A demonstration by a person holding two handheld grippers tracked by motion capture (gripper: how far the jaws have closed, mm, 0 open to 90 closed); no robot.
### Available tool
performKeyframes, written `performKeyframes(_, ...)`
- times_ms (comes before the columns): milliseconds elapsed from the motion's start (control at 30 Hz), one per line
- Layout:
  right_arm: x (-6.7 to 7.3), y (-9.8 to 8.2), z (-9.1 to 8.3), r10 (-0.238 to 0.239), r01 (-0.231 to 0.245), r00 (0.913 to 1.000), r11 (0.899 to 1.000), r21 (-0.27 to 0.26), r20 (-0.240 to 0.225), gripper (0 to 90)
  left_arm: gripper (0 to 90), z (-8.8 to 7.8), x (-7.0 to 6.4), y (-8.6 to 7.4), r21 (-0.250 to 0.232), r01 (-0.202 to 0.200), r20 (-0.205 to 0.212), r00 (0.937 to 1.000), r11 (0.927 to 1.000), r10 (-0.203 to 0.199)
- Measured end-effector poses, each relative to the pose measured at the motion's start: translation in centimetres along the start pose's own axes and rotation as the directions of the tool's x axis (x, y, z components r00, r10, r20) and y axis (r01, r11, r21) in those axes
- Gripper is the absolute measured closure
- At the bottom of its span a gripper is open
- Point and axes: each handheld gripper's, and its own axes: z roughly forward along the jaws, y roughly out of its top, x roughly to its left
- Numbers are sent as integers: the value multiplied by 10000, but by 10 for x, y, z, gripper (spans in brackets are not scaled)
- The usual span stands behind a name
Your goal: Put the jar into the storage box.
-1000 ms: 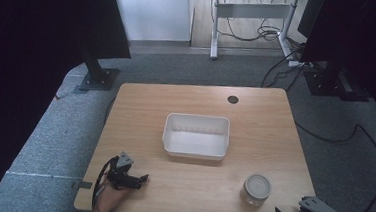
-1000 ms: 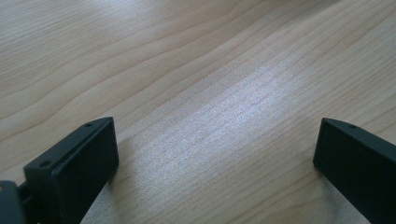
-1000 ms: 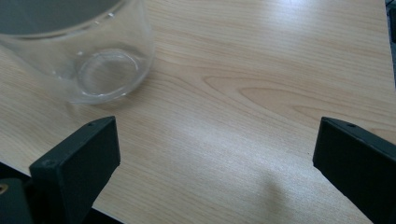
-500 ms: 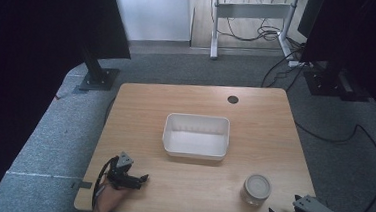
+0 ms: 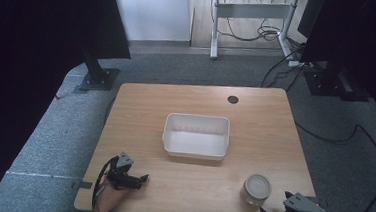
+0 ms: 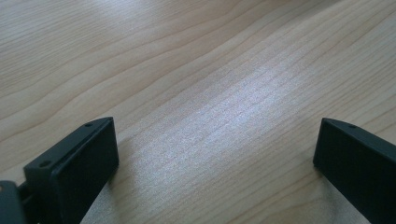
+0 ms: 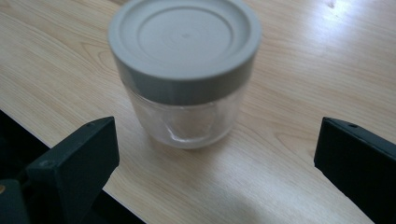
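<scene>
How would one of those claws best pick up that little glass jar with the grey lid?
Probably by the clear glass body just under the grey lid, jaws closing on opposite sides. The jar stands upright near the table's front edge, and the right gripper already faces it with jaws spread wider than the jar.

Light wooden counter [image 5: 263,141]: pale tan, fine darker grain lines running across it; small round black hole [image 5: 233,99] near far edge
White rectangular plastic tub [image 5: 196,135]: plain white inside and out
Clear glass jar with grey lid [image 7: 184,70]: lid matt mid-grey with faint concentric rings, body colourless
Left hand-held gripper [image 6: 215,158]: matt black jaws
Right hand-held gripper [image 7: 215,158]: matt black jaws, grey plate on top
Carpeted floor [image 5: 48,141]: speckled blue-grey
</scene>
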Motion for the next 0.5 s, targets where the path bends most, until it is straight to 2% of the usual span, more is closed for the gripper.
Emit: performKeyframes(500,6,11,19,-383,385,9990,9992,62,-248,0,0,0,0,0,2,-5,0,10000,10000,5)
